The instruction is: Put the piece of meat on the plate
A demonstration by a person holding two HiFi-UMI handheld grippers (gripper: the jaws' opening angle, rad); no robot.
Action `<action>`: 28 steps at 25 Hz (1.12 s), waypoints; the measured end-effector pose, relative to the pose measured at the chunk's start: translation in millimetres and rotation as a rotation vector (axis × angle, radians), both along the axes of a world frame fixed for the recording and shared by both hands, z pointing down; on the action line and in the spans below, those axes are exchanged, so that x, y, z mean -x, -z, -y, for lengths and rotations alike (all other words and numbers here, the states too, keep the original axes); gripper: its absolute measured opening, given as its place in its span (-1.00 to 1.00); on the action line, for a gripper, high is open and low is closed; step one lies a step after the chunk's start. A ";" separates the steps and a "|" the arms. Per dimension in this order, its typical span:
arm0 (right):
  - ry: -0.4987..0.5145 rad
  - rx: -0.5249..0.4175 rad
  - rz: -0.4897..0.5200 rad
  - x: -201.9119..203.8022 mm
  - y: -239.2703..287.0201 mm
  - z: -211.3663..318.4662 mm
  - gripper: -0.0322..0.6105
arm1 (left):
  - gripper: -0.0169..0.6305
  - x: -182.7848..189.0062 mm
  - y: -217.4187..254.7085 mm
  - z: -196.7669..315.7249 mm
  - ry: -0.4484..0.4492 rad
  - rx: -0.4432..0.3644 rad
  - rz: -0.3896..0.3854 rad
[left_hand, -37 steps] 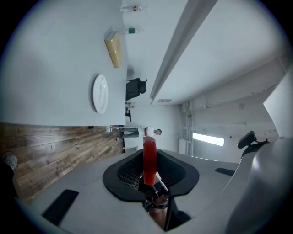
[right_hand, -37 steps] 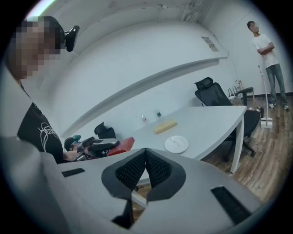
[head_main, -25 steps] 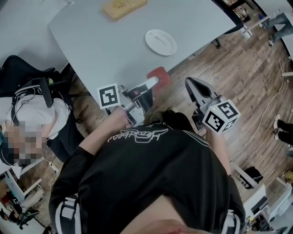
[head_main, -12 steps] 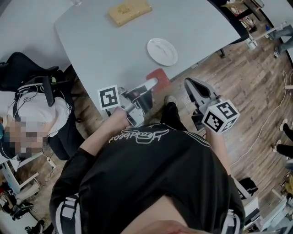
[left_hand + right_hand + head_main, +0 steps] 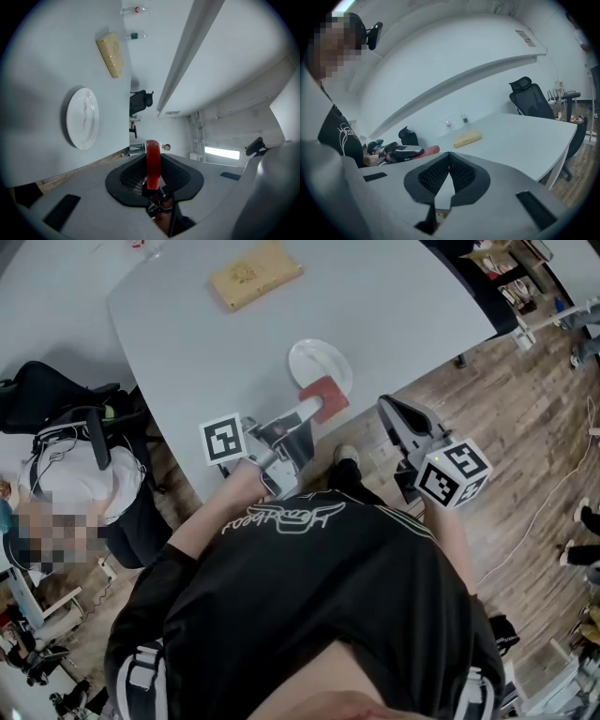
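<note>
Your left gripper [image 5: 152,155] pinches the meat [image 5: 153,164] edge-on, its view shows; only the head view puts it at the plate [image 5: 309,357] rim; right gripper [image 5: 449,157] closed, empty.

grey table [image 5: 403,296] with plate [image 5: 313,359], board [image 5: 255,275]

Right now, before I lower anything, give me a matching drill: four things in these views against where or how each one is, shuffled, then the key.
Things:
1. piece of meat
2. plate
3. tan slab
4. right gripper

States:
A. jaws together, holding nothing
B. bare, on the table near its edge
C. clamped in the left gripper
D. on the table beyond the plate

Pairs: 1-C, 2-B, 3-D, 4-A
</note>
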State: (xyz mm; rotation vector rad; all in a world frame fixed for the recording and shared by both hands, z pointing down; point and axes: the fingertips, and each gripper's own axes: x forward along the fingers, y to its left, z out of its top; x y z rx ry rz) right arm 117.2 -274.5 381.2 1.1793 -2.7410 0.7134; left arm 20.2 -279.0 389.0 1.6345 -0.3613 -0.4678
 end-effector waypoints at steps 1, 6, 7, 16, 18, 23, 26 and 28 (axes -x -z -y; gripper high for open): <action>0.005 0.001 0.001 -2.5 0.7 6.7 -0.88 | -0.67 -1.7 -0.2 6.0 0.009 0.002 0.001; 0.043 0.013 0.002 -6.9 -2.6 35.2 -0.88 | -0.67 -4.5 -6.1 33.7 0.055 0.013 0.013; 0.053 0.016 -0.001 -6.6 -4.0 40.5 -0.88 | -0.67 -4.1 -8.3 38.7 0.062 0.017 0.016; 0.100 0.041 0.021 -2.5 -14.6 64.6 -0.88 | -0.67 -3.7 -22.9 58.4 0.098 0.049 0.047; 0.111 0.048 0.016 -0.8 -18.3 70.5 -0.88 | -0.67 -3.7 -27.7 64.0 0.100 0.060 0.053; 0.126 0.065 0.013 2.3 -25.4 82.2 -0.88 | -0.67 -1.1 -46.8 79.4 0.110 0.098 0.066; 0.124 0.079 0.015 2.0 -30.8 86.7 -0.88 | -0.67 -0.4 -62.5 88.0 0.115 0.120 0.085; 0.124 0.087 0.014 0.4 -34.6 88.2 -0.88 | -0.67 -0.7 -74.4 92.0 0.117 0.137 0.111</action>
